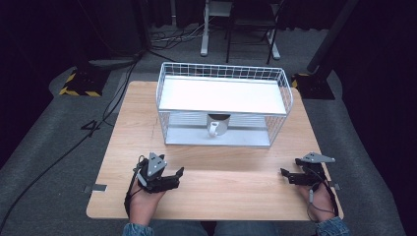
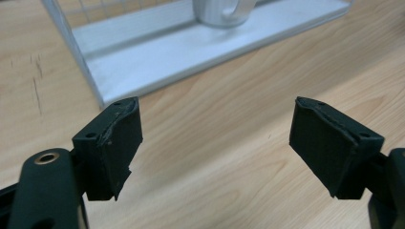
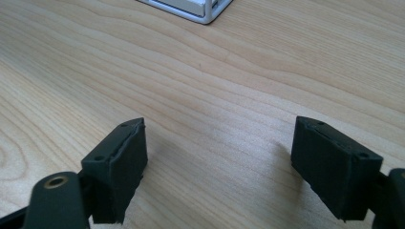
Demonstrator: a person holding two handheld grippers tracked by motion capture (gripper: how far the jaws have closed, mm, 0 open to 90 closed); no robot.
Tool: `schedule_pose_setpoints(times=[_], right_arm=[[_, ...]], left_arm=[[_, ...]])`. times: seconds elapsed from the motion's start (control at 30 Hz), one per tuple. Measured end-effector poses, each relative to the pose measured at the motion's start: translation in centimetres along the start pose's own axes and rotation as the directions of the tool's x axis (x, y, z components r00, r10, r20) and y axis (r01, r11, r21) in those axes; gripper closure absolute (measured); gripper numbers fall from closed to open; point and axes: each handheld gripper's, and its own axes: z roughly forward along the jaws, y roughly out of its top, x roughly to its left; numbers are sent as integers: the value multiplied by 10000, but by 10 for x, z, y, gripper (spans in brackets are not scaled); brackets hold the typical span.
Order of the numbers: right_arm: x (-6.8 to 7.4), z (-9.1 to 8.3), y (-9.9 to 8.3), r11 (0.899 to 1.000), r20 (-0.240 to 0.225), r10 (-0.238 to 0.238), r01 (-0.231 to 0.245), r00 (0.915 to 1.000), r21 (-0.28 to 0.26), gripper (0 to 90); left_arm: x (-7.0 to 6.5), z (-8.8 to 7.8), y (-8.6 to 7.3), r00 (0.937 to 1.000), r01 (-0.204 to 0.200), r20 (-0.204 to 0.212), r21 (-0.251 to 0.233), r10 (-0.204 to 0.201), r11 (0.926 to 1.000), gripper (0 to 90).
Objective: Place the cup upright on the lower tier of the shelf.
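A white mug point(image 1: 217, 124) stands on the lower shelf of a white wire rack point(image 1: 223, 104) at the back of the wooden table; in the left gripper view the mug point(image 2: 223, 11) sits at the top edge. My left gripper point(image 1: 178, 175) rests near the table's front left, open, with bare wood between its pads point(image 2: 119, 143). At the front right my right gripper point(image 1: 285, 175) is open too, nothing between its pads point(image 3: 119, 167), pointing toward the middle of the table.
The rack's lower tray point(image 2: 157, 52) lies just ahead of the left gripper, and its corner point(image 3: 203, 12) shows in the right gripper view. The wooden table point(image 1: 231, 189) is bordered by dark carpet, cables and stand legs beyond it.
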Motion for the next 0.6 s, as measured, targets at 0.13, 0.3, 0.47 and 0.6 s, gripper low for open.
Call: schedule_pose_setpoints(times=[0.13,0.3,0.47,0.6], right_arm=[[0,0,0,10000,2,0,0,10000,-2,201],[0,0,0,10000,1,2,-2,10000,-1,200],[0,0,0,10000,2,-3,3,10000,-2,200],[0,0,0,10000,8,5,-5,10000,-12,201]], left_arm=[[8,3,-14,9995,304,-75,366,-301,9989,172],[15,9,-28,9989,387,-315,906,-359,9951,162],[20,15,-36,9964,732,-520,1403,-665,9874,163],[20,19,-36,9959,731,-672,1989,-608,9773,158]])
